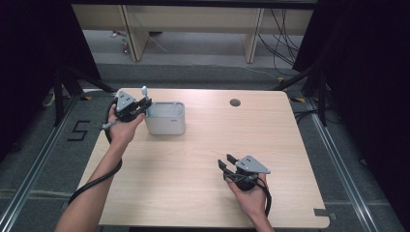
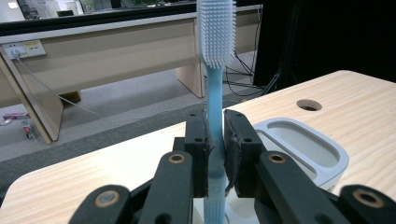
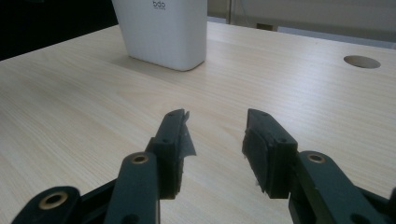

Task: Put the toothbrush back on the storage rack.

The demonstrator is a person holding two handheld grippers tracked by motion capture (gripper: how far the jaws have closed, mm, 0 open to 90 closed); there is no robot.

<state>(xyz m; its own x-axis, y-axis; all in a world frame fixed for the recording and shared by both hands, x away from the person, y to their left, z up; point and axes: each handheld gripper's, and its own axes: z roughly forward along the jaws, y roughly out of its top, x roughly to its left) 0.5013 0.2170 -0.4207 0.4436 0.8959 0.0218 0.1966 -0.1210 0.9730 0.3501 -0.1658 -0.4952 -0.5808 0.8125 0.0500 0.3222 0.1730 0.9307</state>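
The left tongs (image 2: 215, 154) clamp an upright blue toothbrush (image 2: 215, 70), a white holder (image 2: 303, 149) just beside them; the right tongs (image 3: 215, 140) gape empty over bare desk (image 3: 74, 116).

I count two handheld grippers: the left gripper (image 1: 143, 104) and the right gripper (image 1: 224, 161), one in each of the person's two hands. There is one toothbrush (image 2: 215, 88), pale blue with a single head of bristles. One white holder (image 1: 166, 118) stands on the one wooden table (image 1: 203, 193); from the left gripper view it seems to have a single opening, though part of its top is hidden. The tabletop has one round cable hole (image 1: 235, 102).
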